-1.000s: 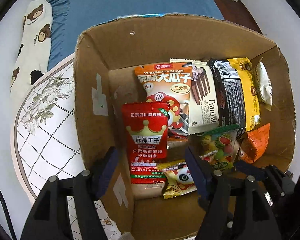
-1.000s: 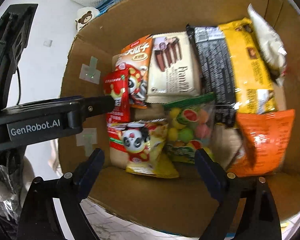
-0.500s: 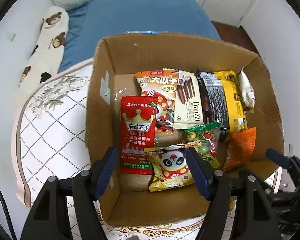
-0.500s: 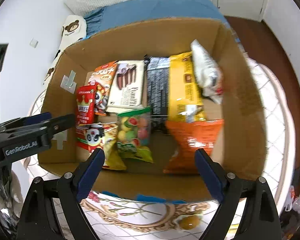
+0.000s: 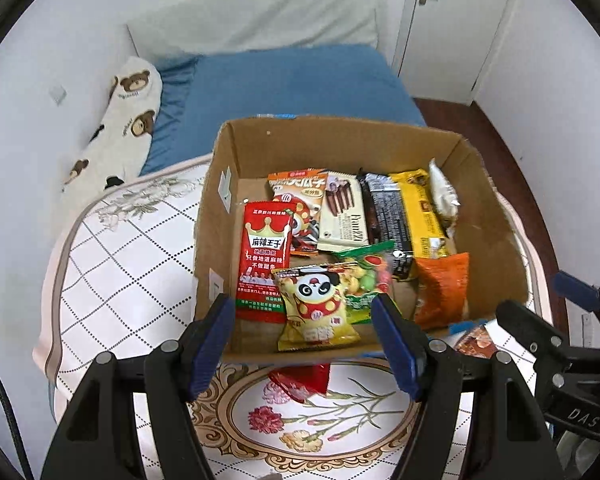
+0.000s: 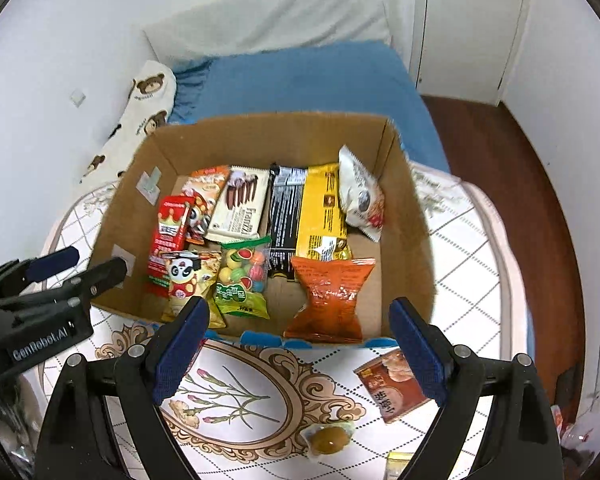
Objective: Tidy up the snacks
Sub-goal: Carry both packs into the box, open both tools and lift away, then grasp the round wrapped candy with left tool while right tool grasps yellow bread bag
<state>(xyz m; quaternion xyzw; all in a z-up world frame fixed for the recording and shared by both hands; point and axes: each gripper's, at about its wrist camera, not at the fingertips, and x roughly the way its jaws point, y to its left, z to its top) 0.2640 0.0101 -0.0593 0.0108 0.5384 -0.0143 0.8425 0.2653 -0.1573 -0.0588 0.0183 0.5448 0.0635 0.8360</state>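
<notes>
Now your open brown cardboard box (image 6: 408, 240) sits on the floral quilted mat (image 5: 111, 280) with packets laid in rows inside, and both grippers have lifted up and back from it. Your left gripper (image 5: 304, 344) and right gripper (image 6: 300, 348) hold nothing, fingers apart, so the red-brown snack packet (image 6: 388, 384) and small round amber sweet (image 6: 328, 438) outside likely come next.

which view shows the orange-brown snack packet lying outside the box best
The right wrist view: the orange-brown snack packet lies in full on the patterned mat in front of the cardboard box. In the left wrist view only a corner of it peeks out beside the tongs.
</notes>
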